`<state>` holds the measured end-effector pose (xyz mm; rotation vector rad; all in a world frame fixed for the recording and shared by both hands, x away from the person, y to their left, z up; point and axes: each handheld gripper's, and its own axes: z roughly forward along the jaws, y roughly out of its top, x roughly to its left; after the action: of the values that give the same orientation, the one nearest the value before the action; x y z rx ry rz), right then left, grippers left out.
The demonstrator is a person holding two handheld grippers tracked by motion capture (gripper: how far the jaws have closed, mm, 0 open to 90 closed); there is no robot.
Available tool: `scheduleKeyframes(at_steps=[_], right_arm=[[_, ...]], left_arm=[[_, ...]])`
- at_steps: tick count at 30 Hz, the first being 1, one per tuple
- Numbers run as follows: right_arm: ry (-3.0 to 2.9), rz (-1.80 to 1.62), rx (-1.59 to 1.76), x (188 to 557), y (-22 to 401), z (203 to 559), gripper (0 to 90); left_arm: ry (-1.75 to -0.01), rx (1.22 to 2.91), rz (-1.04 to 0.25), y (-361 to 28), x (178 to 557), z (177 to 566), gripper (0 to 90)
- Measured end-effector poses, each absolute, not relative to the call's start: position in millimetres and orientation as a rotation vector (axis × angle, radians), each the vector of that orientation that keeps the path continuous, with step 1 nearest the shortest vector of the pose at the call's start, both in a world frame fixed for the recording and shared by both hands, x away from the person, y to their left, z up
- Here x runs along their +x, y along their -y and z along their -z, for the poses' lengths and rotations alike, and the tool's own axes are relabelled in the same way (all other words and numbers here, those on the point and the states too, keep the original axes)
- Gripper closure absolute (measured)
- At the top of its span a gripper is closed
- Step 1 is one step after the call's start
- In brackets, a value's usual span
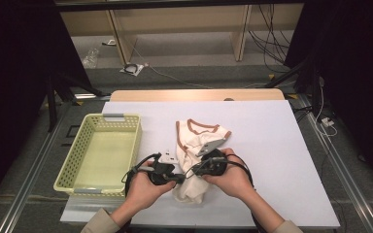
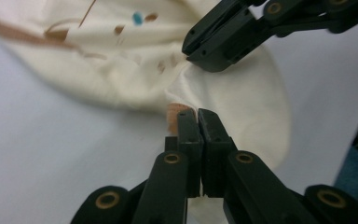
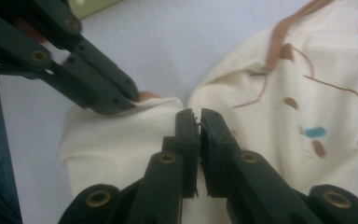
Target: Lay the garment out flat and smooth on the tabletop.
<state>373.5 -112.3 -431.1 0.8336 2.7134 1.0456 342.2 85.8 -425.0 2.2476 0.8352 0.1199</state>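
Both grippers are pinching the cream garment (image 1: 194, 160) on the white tabletop (image 1: 272, 145). The left gripper (image 2: 198, 114) is clamping its brown-trimmed edge; the right gripper (image 3: 195, 116) is clamped on a fold just beside it. The rest is trailing beyond both jaws. Grasping looks done; folding or moving to the yellow basket (image 1: 102, 119) remains.

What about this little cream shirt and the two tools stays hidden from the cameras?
- High view: the hands and the left tool and right tool cover the middle of the shirt.
- Left gripper view: the shirt's print is too blurred to identify.
- Right gripper view: the picture's left edge cuts off the left tool's body.
- High view: the basket has its near wall's inside hidden.
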Motion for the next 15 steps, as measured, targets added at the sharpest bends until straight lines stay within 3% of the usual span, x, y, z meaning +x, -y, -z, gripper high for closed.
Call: scheduleKeyframes(at_steps=[7,15], right_arm=[[-2.683,-1.066,0.912,357,151,431,89.9],[-2.697,-1.010,0.996,334,195,442,88.0]], left_arm=[[-0.729,2.241,-0.050,-50,331,416,87.8],[-0.610,2.286,0.016,-6,320,429,87.2]])
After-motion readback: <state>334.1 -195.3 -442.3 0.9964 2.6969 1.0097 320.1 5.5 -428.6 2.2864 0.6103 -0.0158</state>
